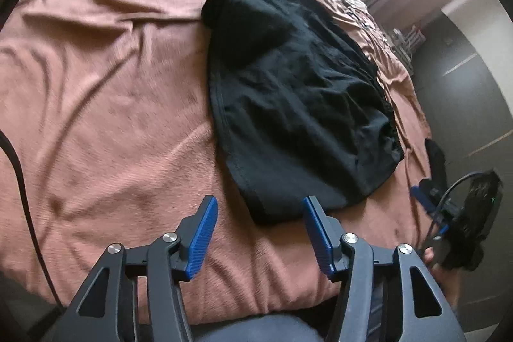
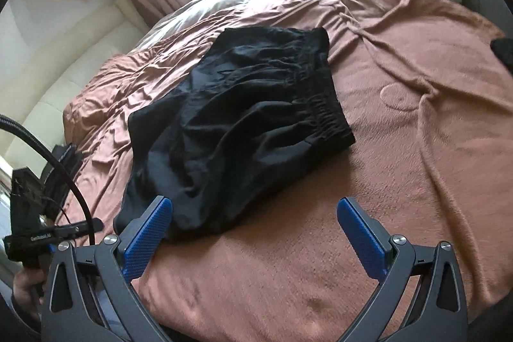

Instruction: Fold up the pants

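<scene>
Pants (image 1: 298,104), black and already bunched into a short bundle, lie on the brown blanket (image 1: 105,104) of the bed. From the left wrist, they stretch away ahead and slightly right of the left tool (image 1: 259,213), whose jaws stand apart with nothing between them, the near hem just beyond the right fingertip. From the right wrist, the bundle lies ahead and left of the right tool (image 2: 255,213), which gapes wide and empty; its left finger overlaps the near corner. Both tools look about equally near.
</scene>
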